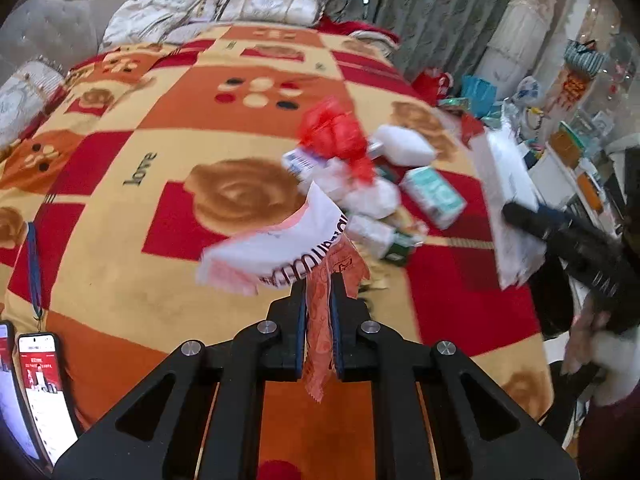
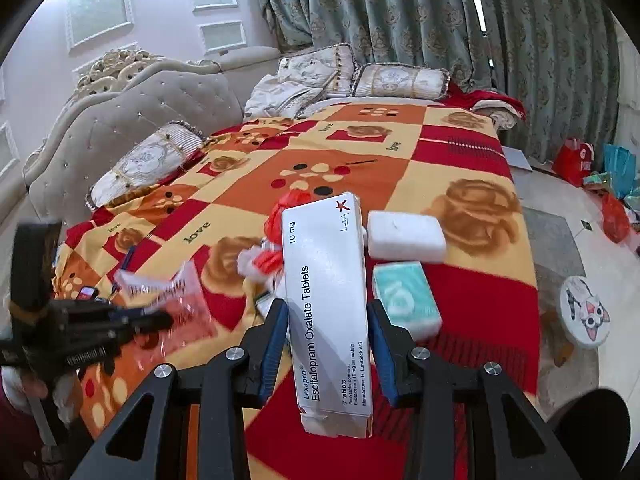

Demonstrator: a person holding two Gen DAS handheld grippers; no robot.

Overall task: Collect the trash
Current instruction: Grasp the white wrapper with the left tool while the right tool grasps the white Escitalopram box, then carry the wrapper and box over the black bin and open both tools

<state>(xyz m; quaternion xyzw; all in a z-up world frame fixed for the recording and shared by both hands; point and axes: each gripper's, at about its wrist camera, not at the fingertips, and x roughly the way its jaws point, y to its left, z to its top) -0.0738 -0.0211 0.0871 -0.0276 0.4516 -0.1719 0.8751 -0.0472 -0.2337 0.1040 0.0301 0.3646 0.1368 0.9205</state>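
The right gripper [image 2: 328,344] is clamped on a white tablet box [image 2: 326,312], its blue pads pressed against the box's two long sides. The box runs lengthwise between the fingers, near end past the pads toward the camera, far end beyond the tips. Its print reads "Lexapro", "Escitalopram Oxalate Tablets", "10 mg", "7 tablets", with a red star at the far corner.

The left gripper [image 1: 319,280] is closed on an orange-red wrapper [image 1: 320,320], pinched flat between the pads; its torn edge hangs out below, toward the camera. From the fingertips a white wrapper [image 1: 276,248] with dark lettering, too blurred to read, spreads to the left.

Both items are lifted over a blanket [image 1: 140,200] checked in red, orange and cream, with the word "love" on it.

Beyond the fingers lies the remaining trash on the blanket: a teal-and-white packet [image 2: 404,298], a white pack [image 2: 406,236], and a red plastic bag [image 1: 334,132] with crumpled white tissue [image 1: 372,196].

Farther off are cushions [image 2: 400,78] and green curtains [image 2: 420,12].
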